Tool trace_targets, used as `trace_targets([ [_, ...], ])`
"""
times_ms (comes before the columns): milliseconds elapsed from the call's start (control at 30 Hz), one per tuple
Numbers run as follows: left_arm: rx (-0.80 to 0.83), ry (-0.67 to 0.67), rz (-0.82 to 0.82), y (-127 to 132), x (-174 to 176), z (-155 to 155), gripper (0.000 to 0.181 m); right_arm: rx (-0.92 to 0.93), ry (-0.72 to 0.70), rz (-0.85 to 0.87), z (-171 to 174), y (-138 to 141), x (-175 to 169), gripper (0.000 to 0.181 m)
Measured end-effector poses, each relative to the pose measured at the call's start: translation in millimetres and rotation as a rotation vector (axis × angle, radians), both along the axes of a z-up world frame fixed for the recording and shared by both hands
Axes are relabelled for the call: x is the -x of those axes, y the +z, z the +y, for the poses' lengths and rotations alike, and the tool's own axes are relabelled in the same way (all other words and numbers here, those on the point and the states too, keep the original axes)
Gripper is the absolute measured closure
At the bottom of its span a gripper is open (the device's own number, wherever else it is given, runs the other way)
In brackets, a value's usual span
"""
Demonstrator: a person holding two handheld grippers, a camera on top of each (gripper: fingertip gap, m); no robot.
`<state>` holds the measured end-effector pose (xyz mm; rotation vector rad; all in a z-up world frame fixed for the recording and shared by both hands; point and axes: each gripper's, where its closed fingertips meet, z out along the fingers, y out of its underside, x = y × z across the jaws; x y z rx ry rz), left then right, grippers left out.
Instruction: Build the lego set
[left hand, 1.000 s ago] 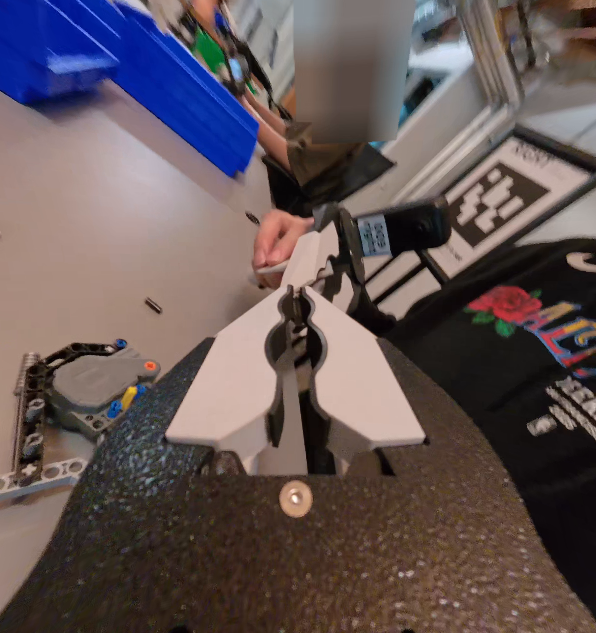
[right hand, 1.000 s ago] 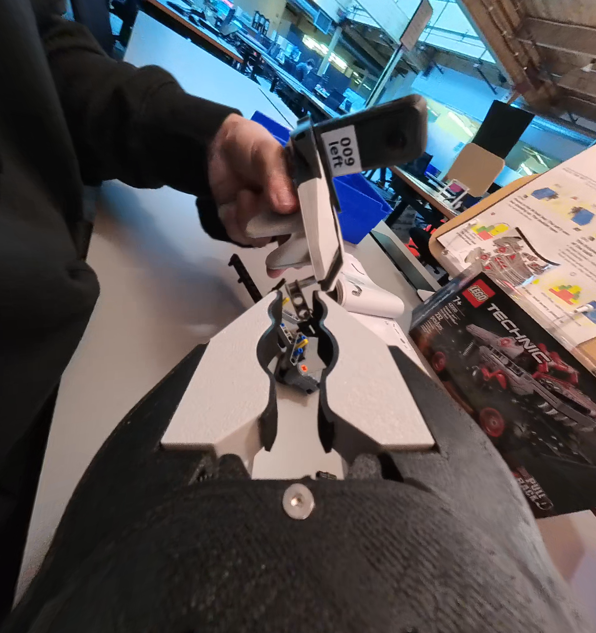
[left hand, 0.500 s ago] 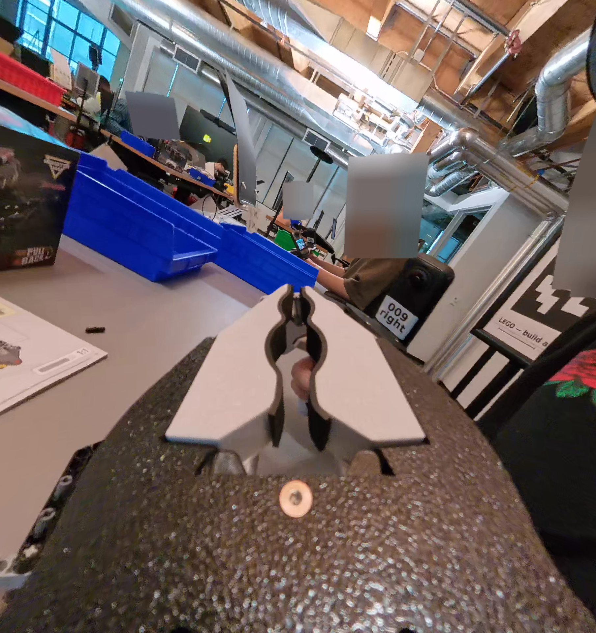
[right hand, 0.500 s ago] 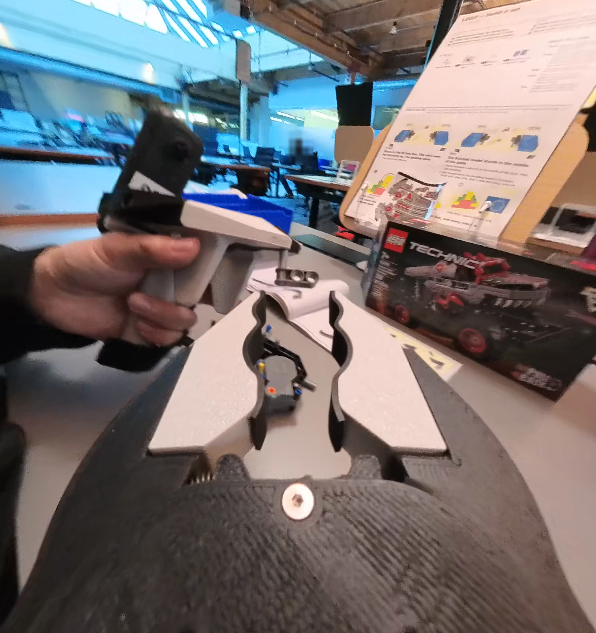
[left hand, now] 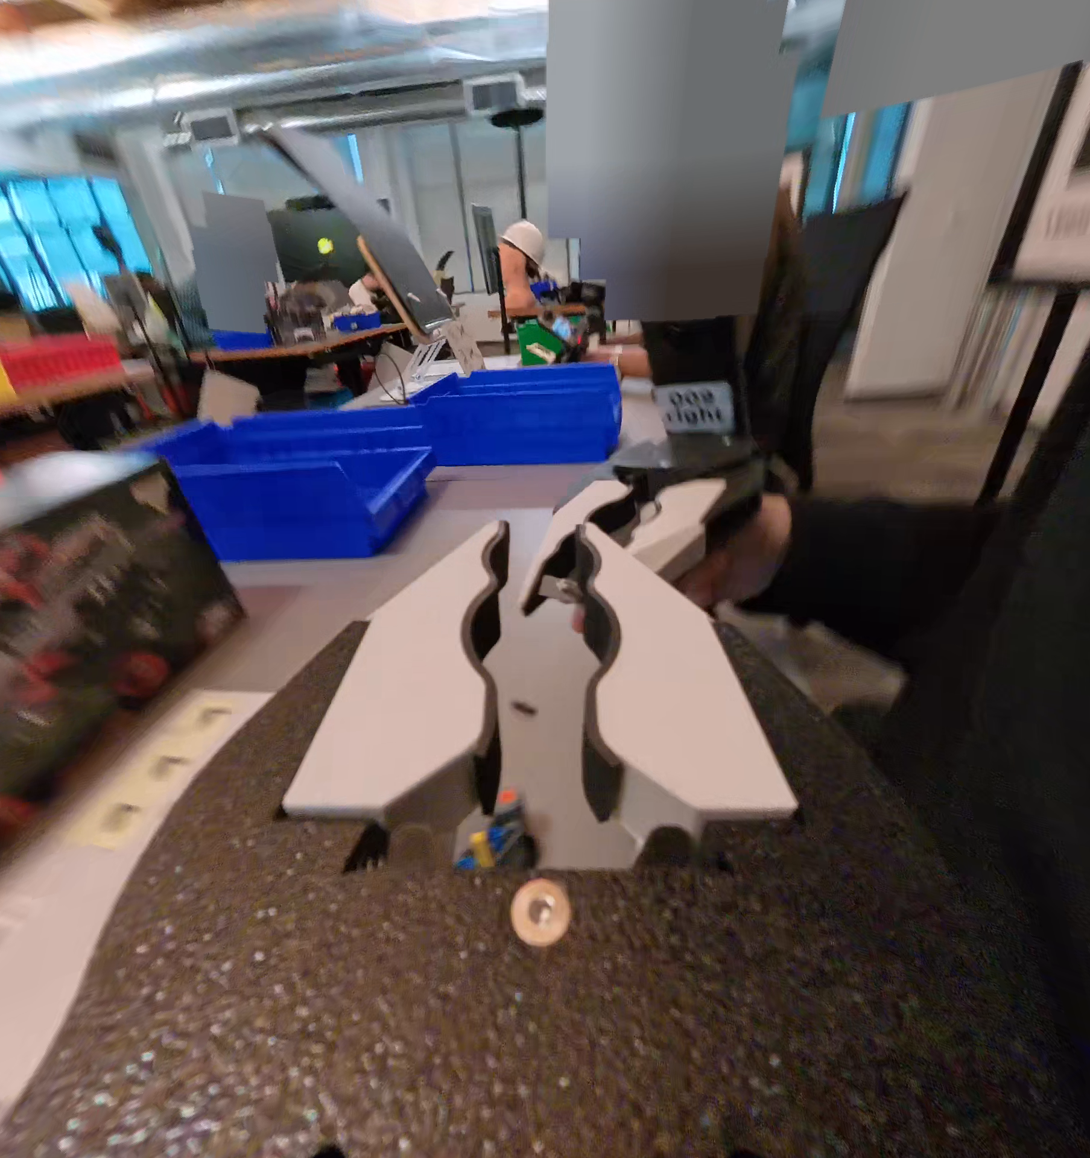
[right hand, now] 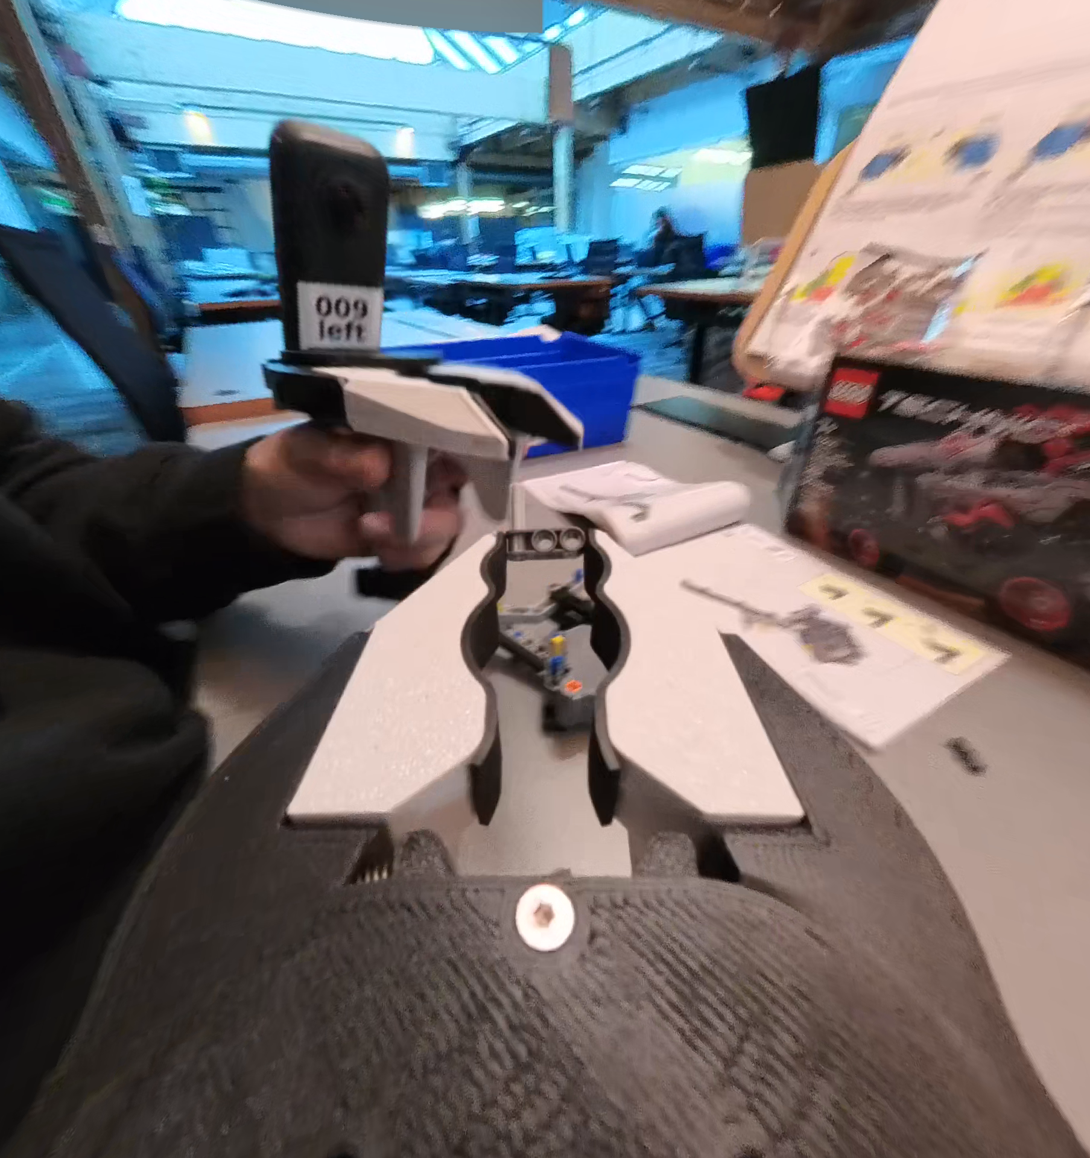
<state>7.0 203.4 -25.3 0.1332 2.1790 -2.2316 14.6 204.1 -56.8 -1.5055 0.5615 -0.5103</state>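
Note:
My right gripper is shut on a small dark grey beam with round holes, held crosswise between its fingertips above the table. My left gripper is open and empty. In the right wrist view it hangs just behind and above the beam, held by a hand. The part-built model, a grey block in a black frame with yellow, blue and orange pins, lies on the table below my right jaws. A bit of it also shows in the left wrist view.
The set's dark box stands at the right, with an instruction sheet and an open booklet before it. Blue bins stand farther back. A small black pin lies loose on the table. Left and right tips are no more than a few centimetres apart.
The left gripper held the beam at its tip and has let it go and opened. The right gripper, open before, has shut on the beam. Both views swung level over the table.

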Motion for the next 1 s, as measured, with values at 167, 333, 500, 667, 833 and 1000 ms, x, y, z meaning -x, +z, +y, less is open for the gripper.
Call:
trace_targets([
  [167, -0.220, -0.004, -0.554, -15, 6, 10, 0.147, -0.273, 0.208, 0.246, 6, 3, 13, 0.158],
  [333, -0.277, 0.057, -0.719, -31, 4, 2, 0.150, -0.609, 0.376, 0.357, 11, 25, 19, 0.158],
  [500, -0.166, 0.118, -0.726, -21, 8, -1, 0.164, -0.866, 0.546, 0.440, 13, 39, 26, 0.158],
  [667, -0.182, 0.229, -0.796, -18, -1, 3, 0.153, -0.895, 0.518, 0.454, 14, 38, 20, 0.158],
  [833, -0.189, 0.209, -0.782, -22, 5, 1, 0.159, -0.861, 0.458, 0.458, 13, 30, 13, 0.158],
  [1000, -0.232, 0.206, -0.723, -27, 1, -1, 0.170, -0.821, 0.432, 0.454, 23, 26, 13, 0.158],
])
